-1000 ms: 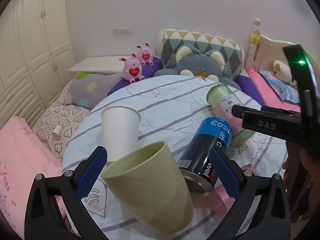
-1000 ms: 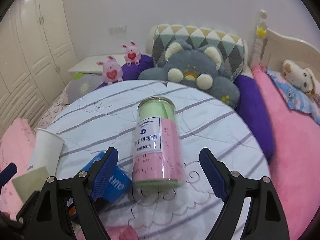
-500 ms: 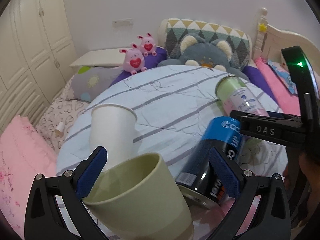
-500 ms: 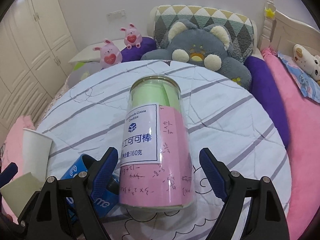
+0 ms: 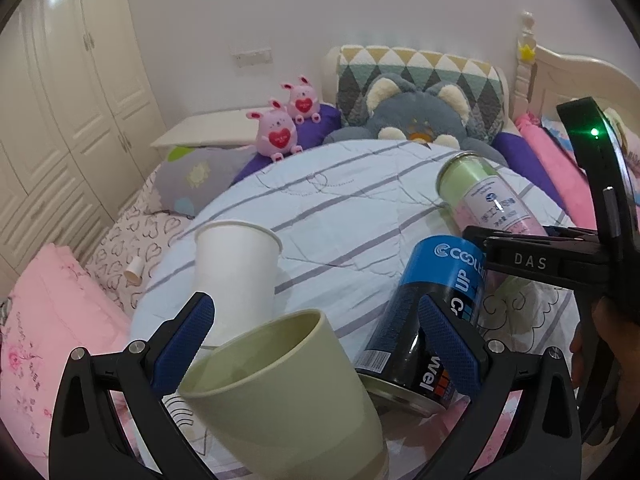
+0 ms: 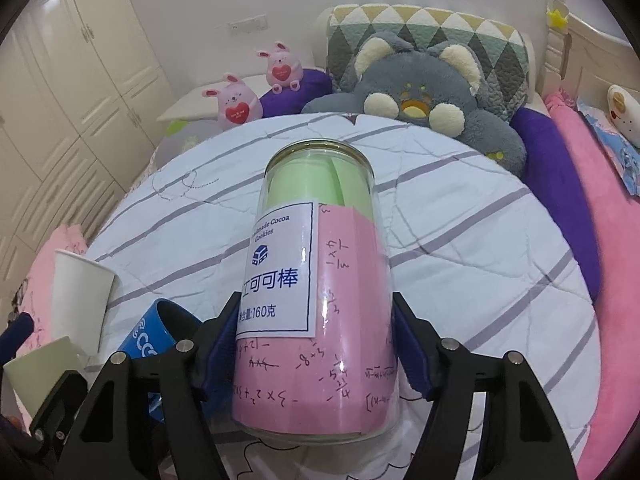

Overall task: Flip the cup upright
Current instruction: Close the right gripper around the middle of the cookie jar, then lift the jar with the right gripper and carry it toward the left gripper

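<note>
Left wrist view: left gripper [image 5: 316, 344] fingers spread wide, blue pads either side of green cup [image 5: 280, 396] but not touching it as far as I can see. Cup sits low centre between the fingers, mouth facing up and toward the camera, leaning a bit; can't tell what its base rests on. White paper cup [image 5: 236, 268] just behind it, upright on striped round tabletop [image 5: 340, 208]. Blue-black can [image 5: 428, 308] tilted, right of green cup, partly behind the right pad. Clear jar [image 5: 480, 200] with pink and green paper inside, further right, leaning. Right gripper body crosses in front of the jar's lower part. Grey plush [image 5: 420, 120] and pink bunnies [image 5: 280, 132] on bed behind the table.

Right wrist view: right gripper [image 6: 316, 344] fingers narrowed onto the jar [image 6: 320, 300], both blue pads pressed against its sides near the lower half. Jar looks upright-ish, white label facing camera. Green cup [image 6: 40, 368] at far left edge, only a pale sliver visible, beside paper cup [image 6: 80, 296]. Can [image 6: 156, 332] lies between paper cup and left finger. Tabletop [image 6: 480, 240] behind, plush [image 6: 420, 96] beyond its far edge.
</note>
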Demonstrator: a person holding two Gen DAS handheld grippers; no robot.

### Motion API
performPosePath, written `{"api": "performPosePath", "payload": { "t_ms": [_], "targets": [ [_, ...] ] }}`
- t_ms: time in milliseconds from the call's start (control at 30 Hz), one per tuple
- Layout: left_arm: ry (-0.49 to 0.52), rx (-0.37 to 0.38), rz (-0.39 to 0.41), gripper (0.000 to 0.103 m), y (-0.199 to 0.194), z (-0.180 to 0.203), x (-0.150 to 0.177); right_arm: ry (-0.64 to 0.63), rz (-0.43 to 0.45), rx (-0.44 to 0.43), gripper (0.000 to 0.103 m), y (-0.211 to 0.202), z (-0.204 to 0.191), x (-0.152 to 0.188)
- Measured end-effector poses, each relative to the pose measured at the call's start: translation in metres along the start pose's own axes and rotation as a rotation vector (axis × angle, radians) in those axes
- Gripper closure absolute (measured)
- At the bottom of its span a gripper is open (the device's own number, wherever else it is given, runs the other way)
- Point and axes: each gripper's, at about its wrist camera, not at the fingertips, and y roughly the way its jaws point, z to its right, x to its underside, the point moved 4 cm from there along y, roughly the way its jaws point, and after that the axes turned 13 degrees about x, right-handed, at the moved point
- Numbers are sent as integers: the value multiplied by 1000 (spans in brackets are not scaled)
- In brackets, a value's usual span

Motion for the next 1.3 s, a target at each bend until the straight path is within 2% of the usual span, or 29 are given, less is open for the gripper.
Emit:
{"api": "performPosePath", "payload": {
  "t_ms": [200, 400, 633, 767, 933, 1100, 1300],
  "targets": [
    [1, -4, 46, 0, -18, 0, -3, 35, 55, 42, 33, -17, 15, -1],
    [-4, 7, 83, 0, -40, 1, -2, 55, 108, 42, 33, -50, 20, 6],
    [-64, 37, 155, 0, -86, -6, 6, 46, 185, 2, 33, -107, 12, 26],
    [-98, 70, 166, 0, -110, -13, 21, 22, 215, -30, 33, -135, -3, 47],
    [-119, 27, 148, 0, -132, -29, 52, -20, 208, -73, 33, -149, -27, 80],
    [-141, 32, 118, 0, -143, -41, 80, -60, 181, -112, 33, -155, -49, 117],
    [-153, 42, 76, 0, -145, -45, 107, -90, 114, -138, 32, -143, -73, 157]
  ]
}}
